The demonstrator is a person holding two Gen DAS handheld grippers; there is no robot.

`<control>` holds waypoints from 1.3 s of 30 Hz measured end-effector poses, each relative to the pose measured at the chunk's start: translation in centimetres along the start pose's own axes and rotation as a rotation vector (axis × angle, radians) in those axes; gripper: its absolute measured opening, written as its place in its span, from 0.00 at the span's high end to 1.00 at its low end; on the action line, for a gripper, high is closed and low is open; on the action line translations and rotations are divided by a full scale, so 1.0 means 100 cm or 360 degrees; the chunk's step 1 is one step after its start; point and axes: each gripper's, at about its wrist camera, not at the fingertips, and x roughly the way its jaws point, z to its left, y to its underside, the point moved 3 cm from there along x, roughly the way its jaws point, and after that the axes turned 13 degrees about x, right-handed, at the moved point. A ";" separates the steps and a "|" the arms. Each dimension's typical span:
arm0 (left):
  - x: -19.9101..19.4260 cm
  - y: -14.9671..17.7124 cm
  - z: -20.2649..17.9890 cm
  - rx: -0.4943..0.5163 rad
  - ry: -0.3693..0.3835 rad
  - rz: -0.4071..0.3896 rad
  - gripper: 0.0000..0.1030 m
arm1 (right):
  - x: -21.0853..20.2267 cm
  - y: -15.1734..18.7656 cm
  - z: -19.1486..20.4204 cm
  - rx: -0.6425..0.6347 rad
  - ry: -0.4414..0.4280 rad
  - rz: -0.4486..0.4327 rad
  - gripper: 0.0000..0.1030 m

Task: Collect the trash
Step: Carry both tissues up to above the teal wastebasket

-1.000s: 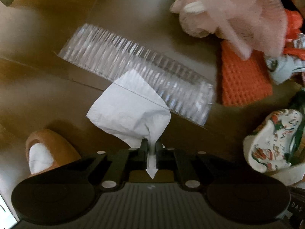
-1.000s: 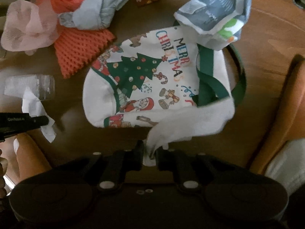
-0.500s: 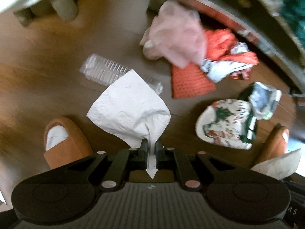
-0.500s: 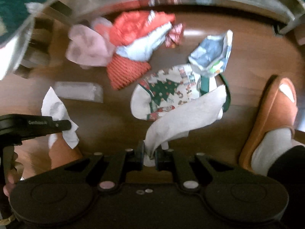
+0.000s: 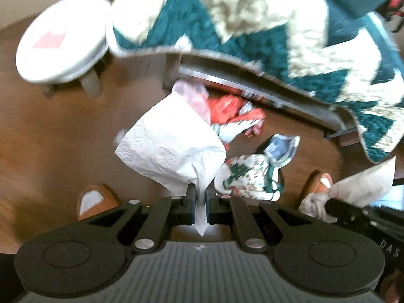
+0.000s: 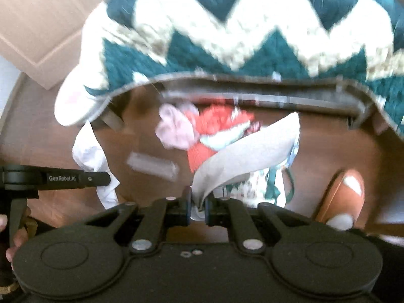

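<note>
Looking along our left gripper (image 5: pixel 200 197), we see its fingers pinched on a white embossed napkin (image 5: pixel 171 149) fanning up-left above the wooden floor (image 5: pixel 50 131), with a Christmas bag (image 5: pixel 248 176) lying beyond. From our right gripper (image 6: pixel 197 202), fingers clamped on a grey tissue (image 6: pixel 247 151) stretching up-right, blurred red wrappers (image 6: pixel 217 121) sit under a zigzag blanket (image 6: pixel 252 25).
</note>
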 end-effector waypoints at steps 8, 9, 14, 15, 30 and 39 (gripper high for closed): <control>-0.089 -0.011 -0.026 0.0112 0.0053 -0.0303 0.93 | -0.080 -0.004 0.010 -0.0110 -0.0096 -0.0296 0.92; -0.098 -0.013 -0.029 0.0129 0.0057 -0.0338 0.93 | -0.090 -0.005 0.012 -0.0121 -0.0110 -0.0331 0.92; -0.147 -0.028 -0.054 0.0218 0.0082 -0.0521 0.93 | -0.131 -0.016 0.020 -0.0175 -0.0164 -0.0483 0.92; -0.157 -0.031 -0.057 0.0243 0.0077 -0.0557 0.93 | -0.140 -0.020 0.022 -0.0189 -0.0174 -0.0519 0.92; -0.278 -0.110 -0.092 0.0408 0.0070 -0.0999 0.93 | -0.245 -0.108 0.049 -0.0377 -0.0229 -0.0951 0.92; -0.326 -0.189 -0.115 0.0498 0.0031 -0.1127 0.93 | -0.276 -0.185 0.061 -0.0427 -0.0180 -0.1133 0.92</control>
